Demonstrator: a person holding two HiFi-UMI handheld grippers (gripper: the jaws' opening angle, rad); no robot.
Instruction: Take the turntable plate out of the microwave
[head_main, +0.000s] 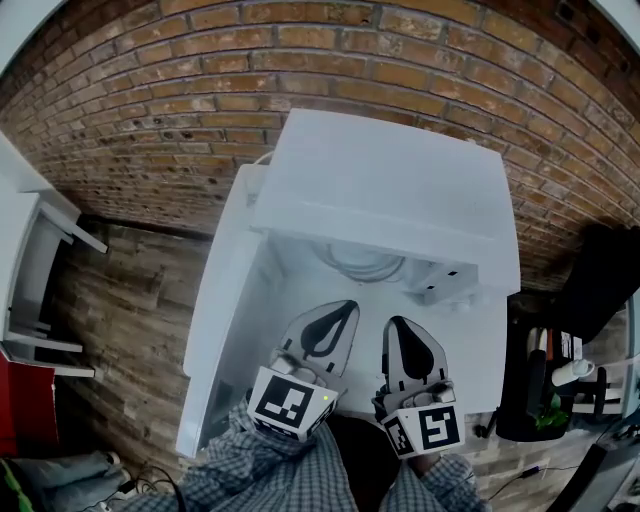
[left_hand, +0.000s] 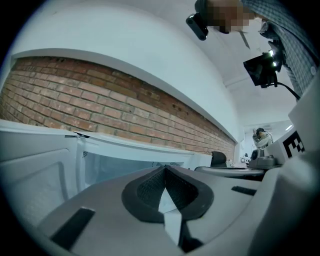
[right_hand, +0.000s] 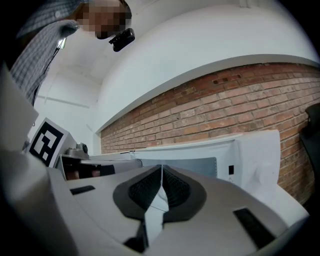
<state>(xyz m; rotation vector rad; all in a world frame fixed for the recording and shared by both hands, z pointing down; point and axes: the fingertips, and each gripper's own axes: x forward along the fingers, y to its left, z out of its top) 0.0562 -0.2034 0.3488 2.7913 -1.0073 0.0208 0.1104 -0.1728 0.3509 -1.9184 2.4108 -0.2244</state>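
Checked fabric sleeves (head_main: 262, 468) sit at the bottom edge of the head view, then two grey two-jaw tools side by side. Left tool (head_main: 346, 308) is closed, pads meeting at the tip with nothing between them; same read in the left gripper view (left_hand: 164, 168). Right tool (head_main: 397, 323) is also closed and empty, pads together (right_hand: 161, 167). Both point level at the open front of the white box-shaped microwave (head_main: 400, 170). Its white door (head_main: 222, 300) stands swung out to the left of the left tool.

Round clear glass turntable plate (head_main: 364, 262) lies flat on the cavity floor, straight ahead of the tools and just beyond their tips. It is roughly centred between them and untouched. Only its near rim arc shows under the microwave roof. It is round, so no long axis; the near rim is the edge facing the tools. Left tool's tip looks slightly nearer that rim than the right's. The plate can't be made out in either gripper view.

Judgement: reach-in stage, plate not yet taken. The jaws would need to open before either could take the rim.
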